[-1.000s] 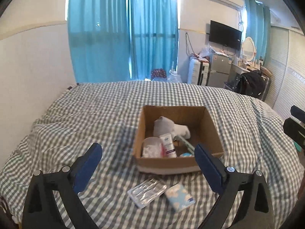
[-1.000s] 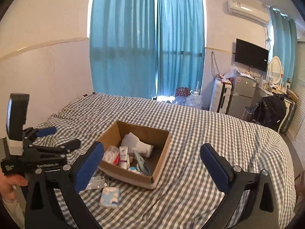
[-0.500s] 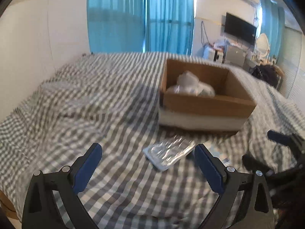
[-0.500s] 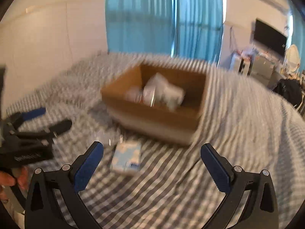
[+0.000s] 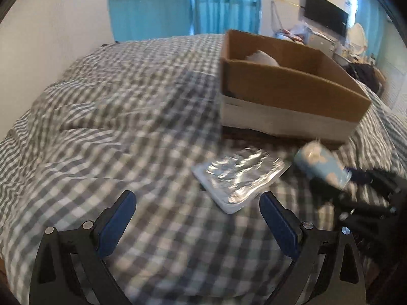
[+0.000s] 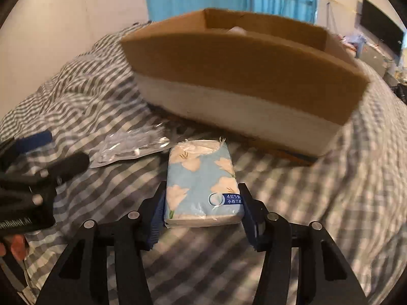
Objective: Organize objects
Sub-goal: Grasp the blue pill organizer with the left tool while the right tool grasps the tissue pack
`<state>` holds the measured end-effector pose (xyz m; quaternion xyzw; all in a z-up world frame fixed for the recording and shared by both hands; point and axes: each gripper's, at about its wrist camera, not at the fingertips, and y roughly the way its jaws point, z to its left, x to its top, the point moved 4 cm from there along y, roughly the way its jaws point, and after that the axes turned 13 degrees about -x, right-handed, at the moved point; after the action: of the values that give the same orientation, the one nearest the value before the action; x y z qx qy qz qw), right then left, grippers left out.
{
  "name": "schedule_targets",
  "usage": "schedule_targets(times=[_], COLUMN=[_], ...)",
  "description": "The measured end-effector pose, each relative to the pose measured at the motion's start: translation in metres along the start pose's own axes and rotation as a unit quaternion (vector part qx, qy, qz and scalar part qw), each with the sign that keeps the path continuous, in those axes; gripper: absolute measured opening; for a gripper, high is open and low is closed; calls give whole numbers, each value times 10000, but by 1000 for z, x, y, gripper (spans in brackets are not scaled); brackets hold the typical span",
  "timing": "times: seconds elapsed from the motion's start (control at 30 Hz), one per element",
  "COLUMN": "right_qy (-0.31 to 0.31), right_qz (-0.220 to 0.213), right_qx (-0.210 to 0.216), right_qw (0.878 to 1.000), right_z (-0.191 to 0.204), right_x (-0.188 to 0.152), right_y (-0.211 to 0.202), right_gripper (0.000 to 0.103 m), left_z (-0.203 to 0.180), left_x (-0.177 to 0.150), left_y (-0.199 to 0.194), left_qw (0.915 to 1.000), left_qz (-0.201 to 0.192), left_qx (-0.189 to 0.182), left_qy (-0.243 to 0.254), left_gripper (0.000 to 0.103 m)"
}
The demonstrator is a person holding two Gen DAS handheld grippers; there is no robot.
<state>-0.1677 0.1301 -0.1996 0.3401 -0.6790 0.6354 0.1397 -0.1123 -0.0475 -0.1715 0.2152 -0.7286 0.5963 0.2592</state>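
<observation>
A light-blue tissue pack [image 6: 202, 188] with white flowers lies on the checked bedcover in front of a cardboard box [image 6: 239, 76]. My right gripper [image 6: 202, 218] has its blue pads against both sides of the pack's near end. The pack also shows in the left wrist view [image 5: 321, 164], with the right gripper [image 5: 366, 185] behind it. A clear plastic packet [image 5: 239, 175] lies left of the pack, also in the right wrist view [image 6: 129, 148]. My left gripper [image 5: 197, 218] is open and empty just short of the packet. The box [image 5: 292, 89] holds a white bundle [image 5: 262, 57].
The grey-and-white checked bedcover [image 5: 101, 117] is wrinkled to the left. A white wall and blue curtains [image 5: 183, 2] stand behind the bed. A television [image 5: 326, 16] and cluttered furniture are at the far right.
Both grippers dropped low towards the bed in front of the box. My right gripper came around the tissue pack and closed on it. My left gripper neared the plastic packet.
</observation>
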Motion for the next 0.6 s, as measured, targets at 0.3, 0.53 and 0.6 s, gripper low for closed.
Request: schedule_targets(times=[0.3,0.53,0.6], right_qy=[489,819,829], right_qz=[-147,-34,-19], right_qx=[-267,-129,-84], right_qw=[9983,9965,9965], right_z=[-66,-84,-82], right_x=[-11,-11,-11], right_y=[-31,-25,-23], right_gripper=[53,53,53], left_z=[-41,-40,-44], left_x=[8,20,20], left_y=[51,71,67], left_qw=[9980,9977,9980], left_qz=[244,157,127], left_qx=[181,362,173], left_qy=[556,547,591], left_gripper=[100,70,40])
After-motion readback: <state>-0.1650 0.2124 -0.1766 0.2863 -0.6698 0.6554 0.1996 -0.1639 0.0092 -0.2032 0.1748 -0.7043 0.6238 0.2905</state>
